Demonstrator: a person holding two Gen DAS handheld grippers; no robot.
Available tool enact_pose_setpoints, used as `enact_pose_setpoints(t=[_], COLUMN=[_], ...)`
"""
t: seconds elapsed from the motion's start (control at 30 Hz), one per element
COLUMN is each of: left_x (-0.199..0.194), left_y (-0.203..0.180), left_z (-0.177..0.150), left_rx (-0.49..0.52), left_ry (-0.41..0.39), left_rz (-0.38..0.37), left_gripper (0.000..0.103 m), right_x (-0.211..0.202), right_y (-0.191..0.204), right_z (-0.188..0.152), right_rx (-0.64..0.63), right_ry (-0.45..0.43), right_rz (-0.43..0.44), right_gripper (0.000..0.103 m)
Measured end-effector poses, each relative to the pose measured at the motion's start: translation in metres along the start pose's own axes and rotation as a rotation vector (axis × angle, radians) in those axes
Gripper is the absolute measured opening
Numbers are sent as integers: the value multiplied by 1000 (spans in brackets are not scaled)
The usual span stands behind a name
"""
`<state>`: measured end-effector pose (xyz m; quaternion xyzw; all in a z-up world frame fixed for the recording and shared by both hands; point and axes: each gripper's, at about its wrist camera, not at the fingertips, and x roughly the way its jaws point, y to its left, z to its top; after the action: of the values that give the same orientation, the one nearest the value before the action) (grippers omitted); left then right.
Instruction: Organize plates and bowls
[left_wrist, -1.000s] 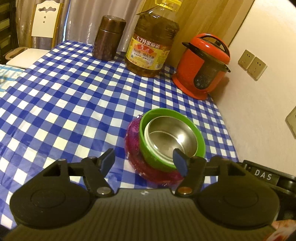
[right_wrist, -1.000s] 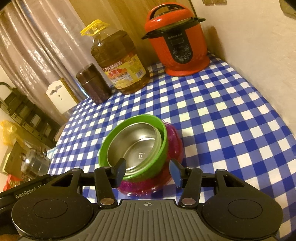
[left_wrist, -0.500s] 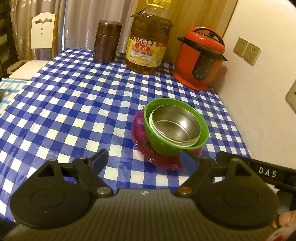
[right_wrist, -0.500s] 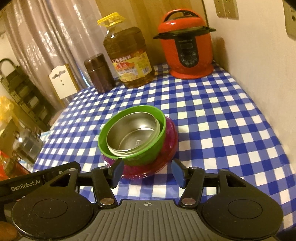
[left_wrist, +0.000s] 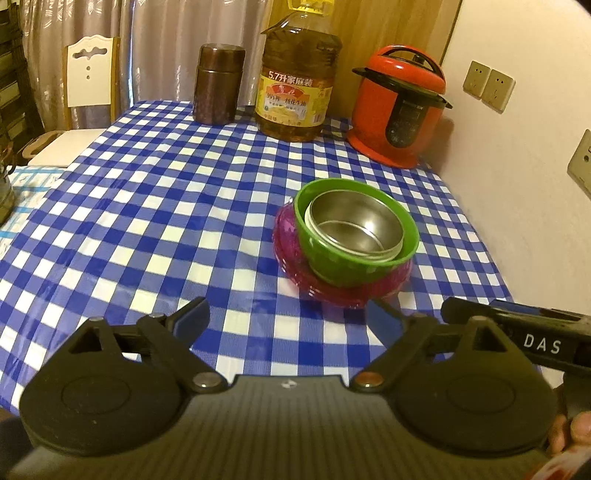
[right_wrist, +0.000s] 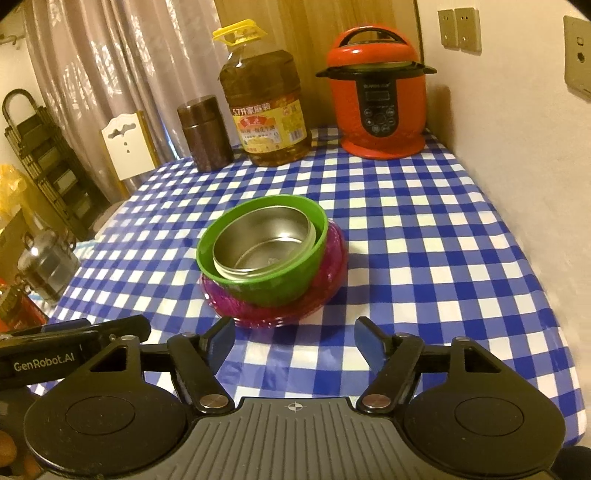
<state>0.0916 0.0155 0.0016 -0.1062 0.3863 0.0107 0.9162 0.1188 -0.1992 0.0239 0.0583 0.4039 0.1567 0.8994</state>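
Note:
A steel bowl (left_wrist: 354, 225) (right_wrist: 264, 242) sits inside a green bowl (left_wrist: 325, 266) (right_wrist: 273, 284), and both rest tilted in a pink dish (left_wrist: 288, 243) (right_wrist: 332, 266) on the blue checked tablecloth. My left gripper (left_wrist: 290, 319) hangs short of the stack, which lies ahead to its right; its jaws are opening and hold nothing. My right gripper (right_wrist: 293, 338) is just in front of the stack, with its jaws also opening and nothing between them. Each gripper's body shows at the edge of the other's view.
At the back of the table stand a brown canister (left_wrist: 218, 83), a large oil bottle (left_wrist: 297, 85) and a red pressure cooker (left_wrist: 397, 107). A wall with sockets (left_wrist: 487, 86) runs along the right. A white chair (left_wrist: 90, 77) is beyond the far left corner.
Both grippers have pulled back from the nested bowls and opened wider. The stack now lies farther ahead in both views and stays on the table.

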Motion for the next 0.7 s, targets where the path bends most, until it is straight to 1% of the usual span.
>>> enact_pose_setpoints(t=[0.1,0.33,0.5,0.7], left_x=[-5,-11,-14,-17], left_y=[0,-6,-4,-6], left_z=[-4,-15,-22,-30], left_rx=[3,49,42,57], left_ry=[0,14,21,33], left_rz=[7,40,45,54], left_gripper=[90,90,90,91], right_x=[-4,-14,-19,-24], right_y=[-1,-3,-2,-3], right_z=[-3,-11,-19,-28], right_rx=[-7,-15,-27,-32], right_ry=[2,7,11,13], right_rz=[-4,-8,-9,-10], right_gripper=[71,71,71,71])
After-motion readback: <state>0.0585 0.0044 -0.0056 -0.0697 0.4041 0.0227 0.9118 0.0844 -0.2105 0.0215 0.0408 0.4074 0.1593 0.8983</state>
